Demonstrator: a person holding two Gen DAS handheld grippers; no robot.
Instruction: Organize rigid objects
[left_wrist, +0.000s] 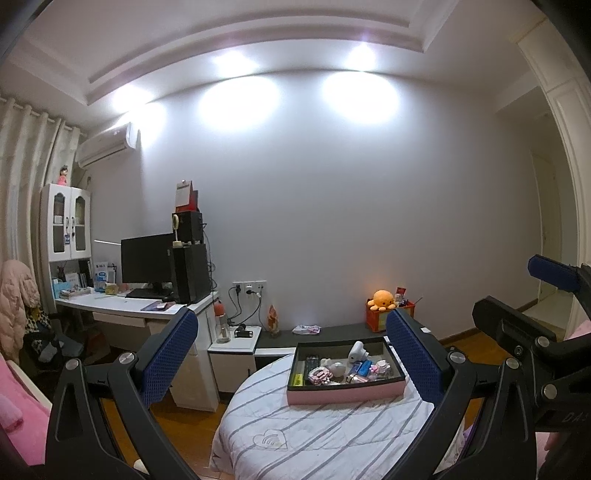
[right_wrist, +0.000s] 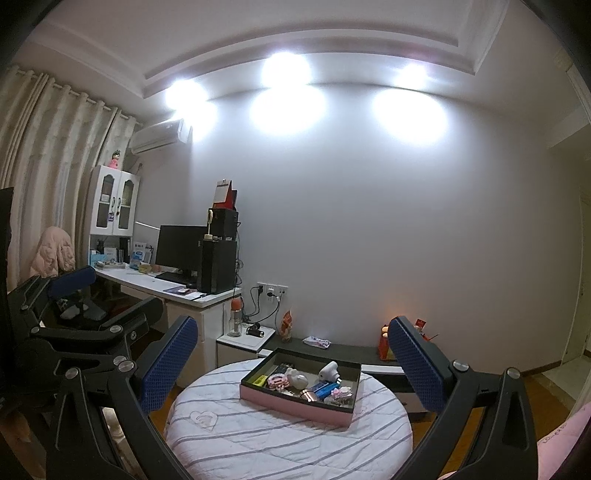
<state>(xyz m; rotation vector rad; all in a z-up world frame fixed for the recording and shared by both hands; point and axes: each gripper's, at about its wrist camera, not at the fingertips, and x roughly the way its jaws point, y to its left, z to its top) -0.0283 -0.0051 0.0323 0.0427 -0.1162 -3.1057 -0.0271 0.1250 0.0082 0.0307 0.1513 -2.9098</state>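
Bedroom setting, pale wall lit by ceiling spots, with a round stool (right_wrist: 288, 439) under a white striped cover directly ahead of me. My left gripper (left_wrist: 291, 354) stands with its blue-padded fingers (left_wrist: 168, 354) spread wide and nothing between them; it is held above and short of the stool, touching nothing. My right gripper (right_wrist: 291, 363) is likewise spread wide and empty, its pads (right_wrist: 417, 363) framing the stool from a short way back. In the left wrist view the right gripper shows at the right edge, beside and apart from the left. On the stool sits a shallow tray (left_wrist: 345, 396) with a pink outer wall and dark inside, placed toward the far side of the cover. Within it lie mixed small items: a white hair dryer (right_wrist: 330, 371), a blue box (right_wrist: 325, 387), a pink hair clip (right_wrist: 277, 382), a white rounded object (right_wrist: 297, 376) and a yellow-labelled piece (right_wrist: 260, 380) near the left corner; several smaller pieces are too small to identify. Beyond the stool runs a low dark bench (left_wrist: 332, 332) carrying an orange plush octopus (left_wrist: 384, 299) on a red box. Left of that stands a white desk (left_wrist: 122, 308) with a black monitor (left_wrist: 147, 260) and a computer tower.
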